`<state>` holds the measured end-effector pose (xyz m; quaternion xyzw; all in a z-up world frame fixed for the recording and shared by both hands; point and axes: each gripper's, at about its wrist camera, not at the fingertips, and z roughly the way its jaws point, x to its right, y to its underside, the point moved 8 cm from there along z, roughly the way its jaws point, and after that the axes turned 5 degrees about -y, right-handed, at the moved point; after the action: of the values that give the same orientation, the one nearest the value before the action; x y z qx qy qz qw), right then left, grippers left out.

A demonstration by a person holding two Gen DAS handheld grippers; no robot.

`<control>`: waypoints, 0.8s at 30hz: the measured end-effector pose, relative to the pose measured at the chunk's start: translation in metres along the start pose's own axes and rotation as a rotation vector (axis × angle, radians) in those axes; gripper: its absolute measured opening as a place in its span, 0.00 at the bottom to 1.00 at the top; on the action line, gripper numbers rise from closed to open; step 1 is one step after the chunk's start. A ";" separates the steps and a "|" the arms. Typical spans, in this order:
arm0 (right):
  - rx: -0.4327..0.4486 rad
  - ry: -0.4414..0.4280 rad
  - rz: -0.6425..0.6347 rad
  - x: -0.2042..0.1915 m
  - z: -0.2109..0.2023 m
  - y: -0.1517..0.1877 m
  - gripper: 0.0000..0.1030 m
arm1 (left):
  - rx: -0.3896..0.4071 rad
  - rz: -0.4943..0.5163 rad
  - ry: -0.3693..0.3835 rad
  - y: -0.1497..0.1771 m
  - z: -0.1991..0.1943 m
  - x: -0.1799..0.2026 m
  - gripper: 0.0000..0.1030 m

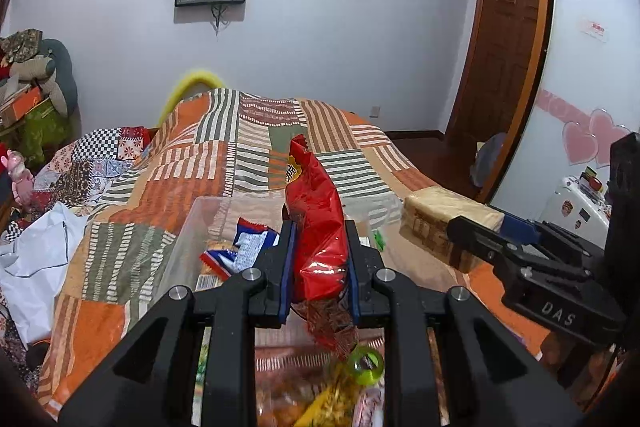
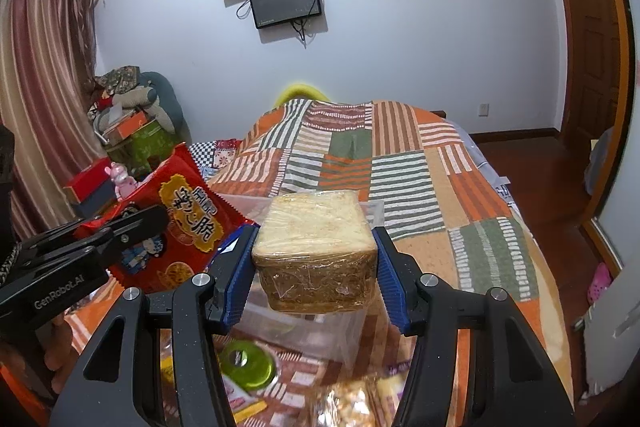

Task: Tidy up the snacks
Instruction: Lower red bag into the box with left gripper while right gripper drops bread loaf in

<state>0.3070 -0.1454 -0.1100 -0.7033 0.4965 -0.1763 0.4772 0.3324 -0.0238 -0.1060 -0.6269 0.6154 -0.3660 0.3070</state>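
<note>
My left gripper [image 1: 320, 231] is shut on a red snack bag [image 1: 316, 211], which stands upright between the blue pads. It hangs over a clear plastic bin [image 1: 188, 227] on the bed; a blue, white and red packet [image 1: 248, 247] lies inside. To the right, my right gripper [image 1: 486, 225] is shut on a plastic-wrapped loaf of bread [image 1: 440, 219]. In the right wrist view the loaf [image 2: 316, 239] fills the right gripper [image 2: 315, 247] above the bin [image 2: 348, 331]. At the left of that view are the left gripper [image 2: 154, 223] and the red bag [image 2: 188, 223].
A patchwork bedspread [image 1: 248, 147] covers the bed. A green tape roll [image 2: 248, 363] and loose snack packs [image 2: 352, 403] lie near the front edge. A white bag [image 1: 36, 259] and piled boxes [image 2: 132, 131] sit left; a small white fridge [image 1: 576, 203] stands right.
</note>
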 end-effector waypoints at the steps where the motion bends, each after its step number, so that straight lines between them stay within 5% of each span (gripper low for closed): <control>1: 0.001 0.001 -0.001 0.001 0.002 -0.001 0.51 | -0.006 -0.002 0.001 -0.002 0.005 0.000 0.21; 15: -0.056 0.047 0.010 0.011 0.032 -0.001 0.51 | -0.034 -0.032 -0.018 -0.013 0.059 0.002 0.21; 24: -0.090 0.045 -0.020 0.006 0.045 0.005 0.51 | -0.136 -0.089 -0.022 0.011 0.095 -0.017 0.21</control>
<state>0.3394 -0.1285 -0.1371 -0.7250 0.5074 -0.1741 0.4320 0.4063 -0.0142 -0.1685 -0.6772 0.6070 -0.3296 0.2537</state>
